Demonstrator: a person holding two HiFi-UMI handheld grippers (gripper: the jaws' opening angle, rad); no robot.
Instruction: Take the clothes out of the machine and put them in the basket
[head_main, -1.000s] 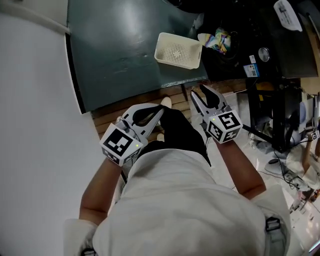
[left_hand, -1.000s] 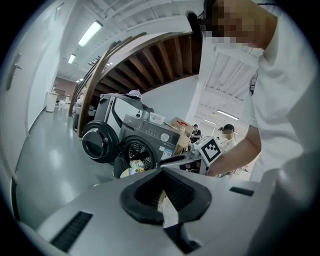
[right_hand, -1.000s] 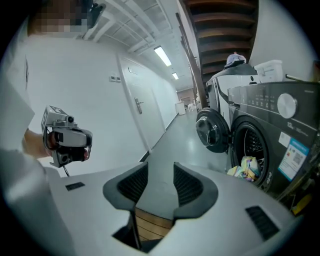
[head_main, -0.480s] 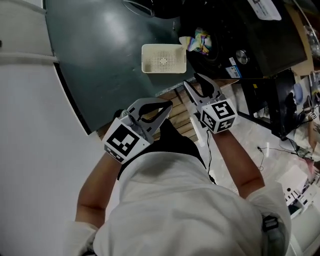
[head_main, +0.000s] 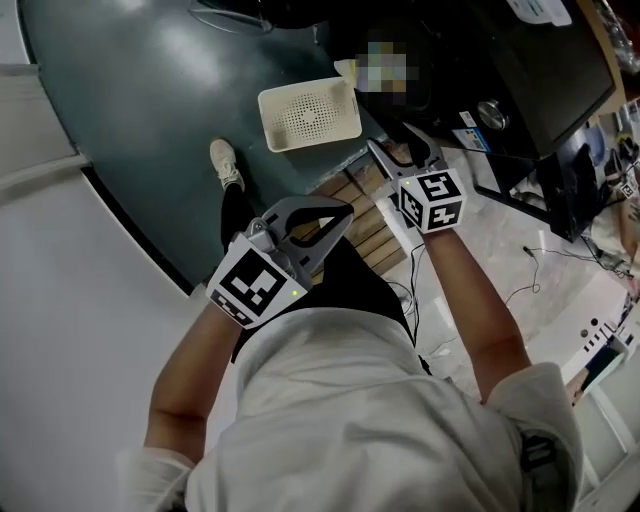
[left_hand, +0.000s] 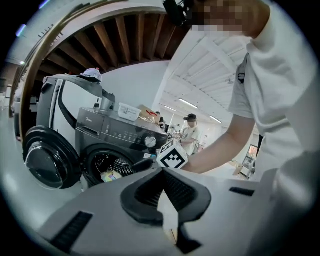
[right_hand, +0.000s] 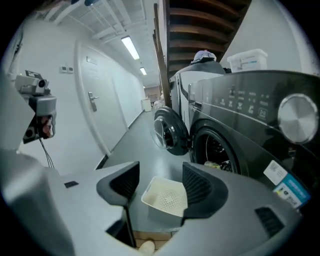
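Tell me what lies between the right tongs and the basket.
Only wooden slats and bare grey floor, in the head view. The right tongs, jaws opening and empty, point at the basket.

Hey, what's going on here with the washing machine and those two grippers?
A person stands at the washing machine with a gripper in each hand. Its door hangs open, with clothes inside. The white basket sits empty on the dark floor. The left gripper is shut and empty; on the right gripper the jaws are opening with nothing between them. No clothes are out yet.
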